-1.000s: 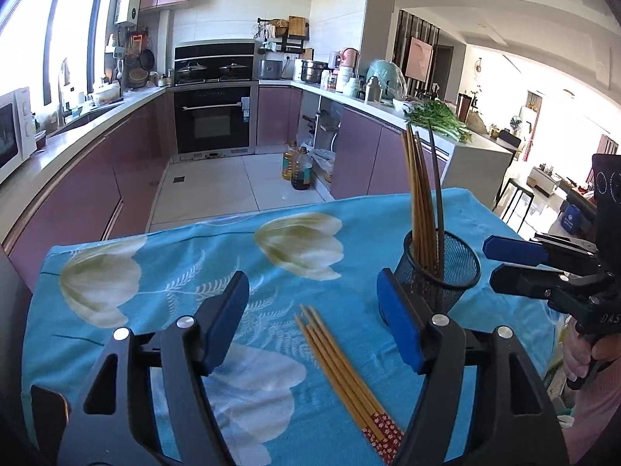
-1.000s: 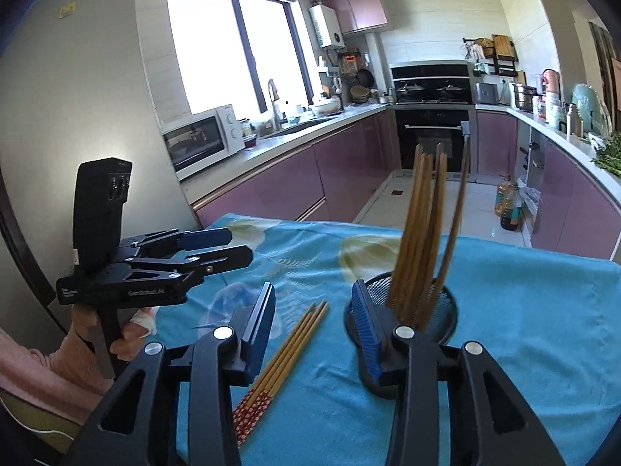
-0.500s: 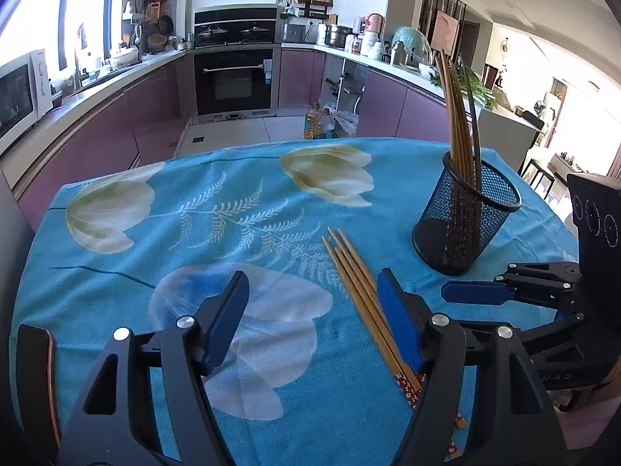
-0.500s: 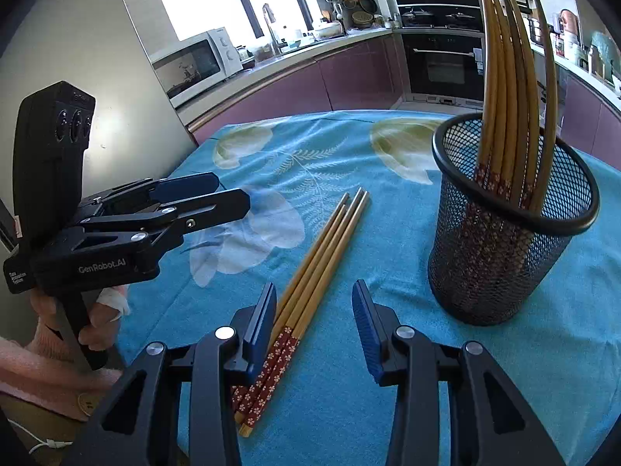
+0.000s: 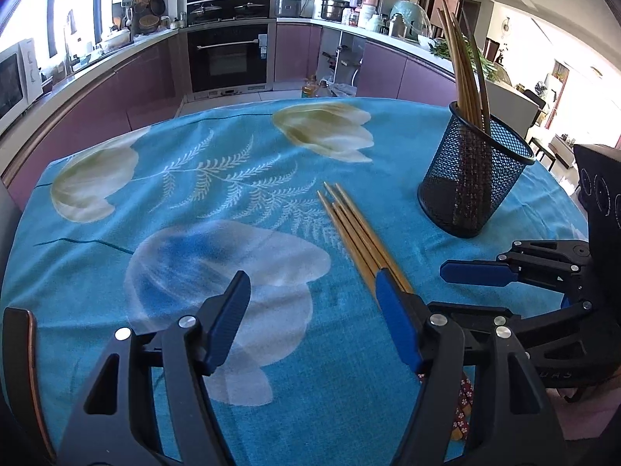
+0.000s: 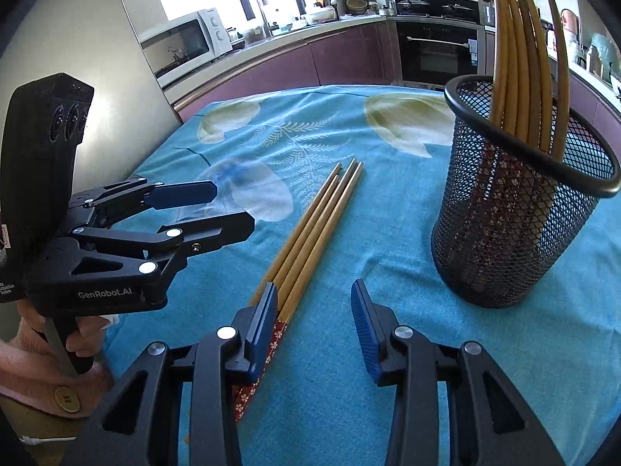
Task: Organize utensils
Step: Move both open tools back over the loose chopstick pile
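Observation:
Several loose wooden chopsticks [image 5: 357, 233] [image 6: 318, 225] lie side by side on the blue flowered tablecloth [image 5: 194, 202]. A black mesh cup [image 5: 473, 178] [image 6: 512, 209] stands to their right with several chopsticks upright in it. My left gripper [image 5: 310, 295] is open and empty, low over the cloth, its right finger over the chopsticks' near part. My right gripper [image 6: 314, 310] is open and empty, its left finger above the chopsticks' patterned ends. Each gripper shows in the other's view: the left [image 6: 209, 209], the right [image 5: 465, 272].
The table's far edge [image 5: 271, 105] drops to a kitchen floor. Purple cabinets, an oven [image 5: 229, 58] and a microwave [image 6: 182, 42] stand beyond. The table's near right edge lies by the right hand.
Both grippers have come down and pulled back toward the near end of the loose chopsticks. The cup now stands further off. Both stay open.

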{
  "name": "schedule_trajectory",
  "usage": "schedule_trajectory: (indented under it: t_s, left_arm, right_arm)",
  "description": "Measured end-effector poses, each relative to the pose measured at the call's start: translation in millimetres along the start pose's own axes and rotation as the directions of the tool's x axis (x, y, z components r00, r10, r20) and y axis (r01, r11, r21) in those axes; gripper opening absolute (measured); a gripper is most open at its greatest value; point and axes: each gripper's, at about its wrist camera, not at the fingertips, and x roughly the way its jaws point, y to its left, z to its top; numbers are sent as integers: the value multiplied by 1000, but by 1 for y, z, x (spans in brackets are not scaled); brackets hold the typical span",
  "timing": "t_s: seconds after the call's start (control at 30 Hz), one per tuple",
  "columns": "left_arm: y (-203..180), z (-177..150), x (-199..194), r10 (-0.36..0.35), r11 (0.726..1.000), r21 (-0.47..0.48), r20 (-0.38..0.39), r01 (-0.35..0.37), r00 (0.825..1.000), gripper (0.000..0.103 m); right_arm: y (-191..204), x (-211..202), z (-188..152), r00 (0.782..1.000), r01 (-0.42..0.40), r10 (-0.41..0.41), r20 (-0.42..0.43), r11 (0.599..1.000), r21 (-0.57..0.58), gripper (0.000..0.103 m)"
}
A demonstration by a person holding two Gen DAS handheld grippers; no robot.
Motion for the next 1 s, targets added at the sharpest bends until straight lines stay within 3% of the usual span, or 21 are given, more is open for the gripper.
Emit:
schedule_trajectory:
  t_s: [0.6,1.0]
  left_arm:
    - [-8,-3,22,-46,999,17,-61,47,997,65]
    - [-11,-2,31,-31,999,36,-80,34,996,65]
  right_arm:
    - [-5,1,0,999,30,-30,-19,1000,6,34]
    - [-6,2,1,999,32,-32,-22,999,4,34]
